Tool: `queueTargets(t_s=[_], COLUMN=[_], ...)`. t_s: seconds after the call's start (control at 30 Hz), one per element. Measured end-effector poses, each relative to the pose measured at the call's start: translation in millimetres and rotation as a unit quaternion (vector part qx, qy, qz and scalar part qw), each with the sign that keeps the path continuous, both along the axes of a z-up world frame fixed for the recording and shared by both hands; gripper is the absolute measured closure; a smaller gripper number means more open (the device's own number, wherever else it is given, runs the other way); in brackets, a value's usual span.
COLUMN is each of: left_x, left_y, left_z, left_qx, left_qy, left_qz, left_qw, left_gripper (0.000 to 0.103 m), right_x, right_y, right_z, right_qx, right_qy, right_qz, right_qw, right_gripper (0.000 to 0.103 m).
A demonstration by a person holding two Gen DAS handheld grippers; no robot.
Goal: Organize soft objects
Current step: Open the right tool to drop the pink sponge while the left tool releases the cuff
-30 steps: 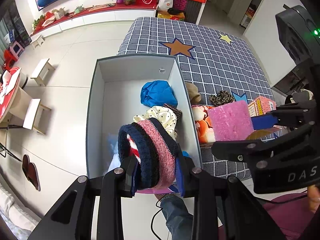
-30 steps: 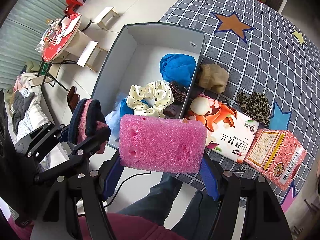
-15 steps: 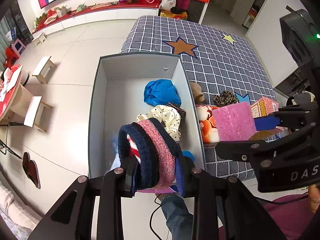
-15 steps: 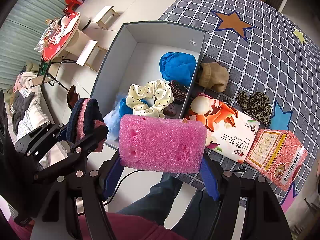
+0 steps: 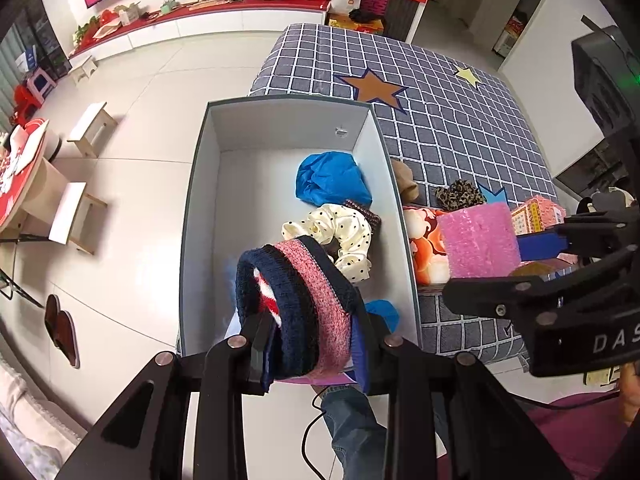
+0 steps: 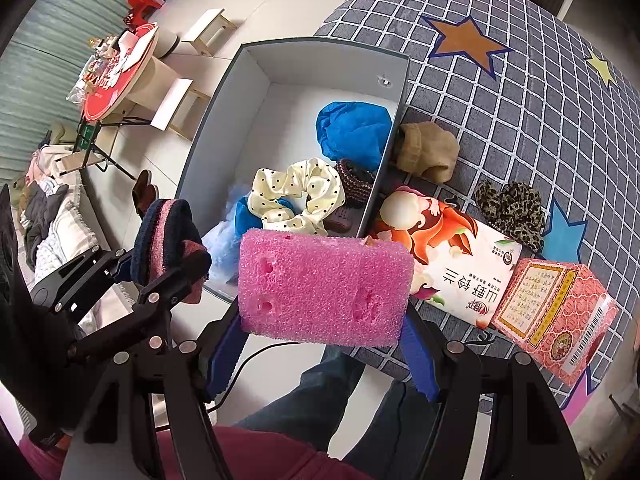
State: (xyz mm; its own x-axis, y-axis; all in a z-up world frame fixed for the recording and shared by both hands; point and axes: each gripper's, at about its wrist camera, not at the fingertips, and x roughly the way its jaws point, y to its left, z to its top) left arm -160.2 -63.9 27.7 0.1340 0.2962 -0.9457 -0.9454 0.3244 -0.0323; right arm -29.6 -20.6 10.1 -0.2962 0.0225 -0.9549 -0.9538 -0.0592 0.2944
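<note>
1. Grippers first: left gripper (image 5: 314,344) is clamped on a knit band (image 5: 296,304) (navy, pink and red-white stripes), held above the near end of the grey box (image 5: 192,200).
2. Right gripper (image 6: 324,344) is pinching a pink sponge (image 6: 324,286) between its blue fingers (image 6: 418,354), held in the air over the near right corner of the box and the table edge. The person's jeans show below both grippers.
3. Inside the box, near end: pale blue fluffy piece (image 6: 222,242) and a blue cloth (image 6: 244,216) partly under a cream polka-dot scrunchie (image 6: 296,196).
4. Just beyond the scrunchie, against the right wall: dark knit band (image 6: 356,184), then a crumpled blue cover (image 6: 354,130). Far end of the box floor is bare white.
5. Outside the box, on the grey checked tablecloth (image 6: 520,120): tissue pack (image 6: 452,256) touching the box's right wall, pink patterned box (image 6: 556,312) just beside it to the right.
6. Further back on the cloth: leopard scrunchie (image 6: 512,208) behind the tissue pack, tan knit item (image 6: 428,152) against the box's outer wall.
7. Far: an orange star patch (image 6: 466,42) on the cloth.
</note>
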Motion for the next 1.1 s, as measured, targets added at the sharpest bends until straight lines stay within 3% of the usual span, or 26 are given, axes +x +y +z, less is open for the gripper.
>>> queueTargets(t_s=[0.77, 1.1], left_x=[-8.2, -8.9], left_y=[12.4, 31.8], left_z=[-9.2, -18.7], left_qx=[-0.012, -0.021], left_qy=[0.003, 0.015], left_qz=[0.027, 0.032], left_qw=[0.9996, 0.9992], left_gripper=[0.070, 0.067], right_x=[-0.9, -24.3], right_y=[24.8, 55.5], right_z=[-2.3, -2.3], right_qx=[-0.003, 0.011], right_qy=[0.010, 0.003], right_qz=[-0.003, 0.028], right_qw=[1.000, 1.000], right_gripper=[0.032, 0.031])
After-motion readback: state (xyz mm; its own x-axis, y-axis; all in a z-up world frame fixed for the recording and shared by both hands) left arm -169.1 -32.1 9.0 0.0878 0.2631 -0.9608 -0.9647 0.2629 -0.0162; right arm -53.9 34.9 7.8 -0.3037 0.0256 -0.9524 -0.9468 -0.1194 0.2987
